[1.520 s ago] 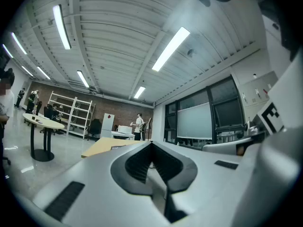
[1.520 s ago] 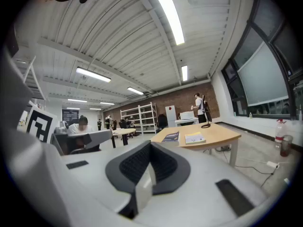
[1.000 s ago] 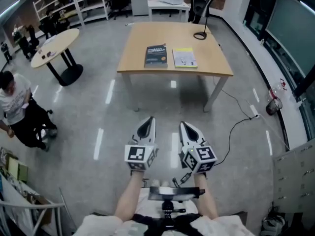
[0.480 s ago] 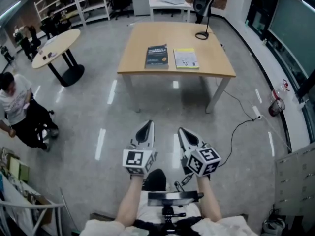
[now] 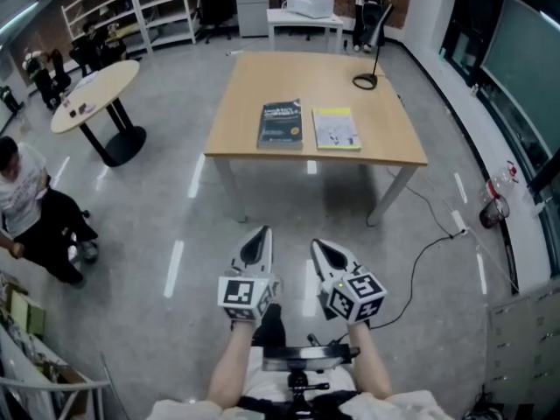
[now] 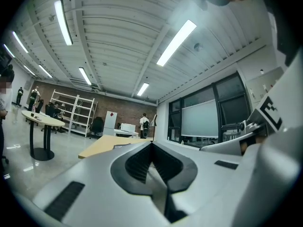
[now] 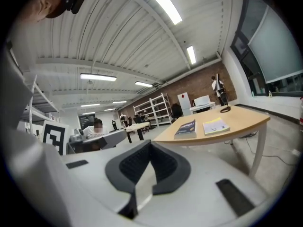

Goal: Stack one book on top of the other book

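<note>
Rightward, yellow book [image 7: 216,126]; leftward, table [image 6: 100,148] edge.

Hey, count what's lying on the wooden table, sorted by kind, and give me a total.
Books: 2, a dark book and a yellow book
Lamp: 1
Total: 3
</note>
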Motion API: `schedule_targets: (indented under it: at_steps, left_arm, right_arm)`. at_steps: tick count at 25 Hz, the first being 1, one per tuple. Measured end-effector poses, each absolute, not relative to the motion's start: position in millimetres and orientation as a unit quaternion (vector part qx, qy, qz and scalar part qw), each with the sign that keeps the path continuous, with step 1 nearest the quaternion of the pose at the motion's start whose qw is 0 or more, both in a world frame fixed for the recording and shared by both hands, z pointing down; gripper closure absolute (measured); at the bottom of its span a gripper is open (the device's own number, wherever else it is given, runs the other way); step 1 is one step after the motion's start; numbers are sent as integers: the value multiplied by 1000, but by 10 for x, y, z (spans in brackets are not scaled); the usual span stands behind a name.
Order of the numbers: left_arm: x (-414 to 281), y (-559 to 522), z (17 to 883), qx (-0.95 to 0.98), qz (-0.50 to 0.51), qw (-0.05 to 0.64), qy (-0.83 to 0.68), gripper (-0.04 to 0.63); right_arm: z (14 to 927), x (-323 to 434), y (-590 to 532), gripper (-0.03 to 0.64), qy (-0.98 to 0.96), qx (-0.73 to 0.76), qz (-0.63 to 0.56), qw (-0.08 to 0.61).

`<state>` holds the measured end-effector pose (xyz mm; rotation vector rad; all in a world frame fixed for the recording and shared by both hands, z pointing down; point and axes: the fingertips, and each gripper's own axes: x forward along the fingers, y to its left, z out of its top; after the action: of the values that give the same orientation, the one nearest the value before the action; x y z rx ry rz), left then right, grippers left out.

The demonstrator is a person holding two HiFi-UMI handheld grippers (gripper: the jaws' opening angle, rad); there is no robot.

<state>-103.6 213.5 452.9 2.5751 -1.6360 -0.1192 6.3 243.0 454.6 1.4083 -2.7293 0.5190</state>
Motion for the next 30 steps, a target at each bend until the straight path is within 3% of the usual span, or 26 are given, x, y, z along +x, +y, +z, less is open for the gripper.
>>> schedule_targets:
  at_steps: [14,30]
  left_arm:
    - [-1306,-732,4316,861,-32,43,-505,592]
    - [-1317,-2214,4412,831,-38,66,-550,592]
  right_arm:
    - [4265,-78,-461,607,-862,490,134,0]
    - [4476,9,-2045,606,-877,455,151,26]
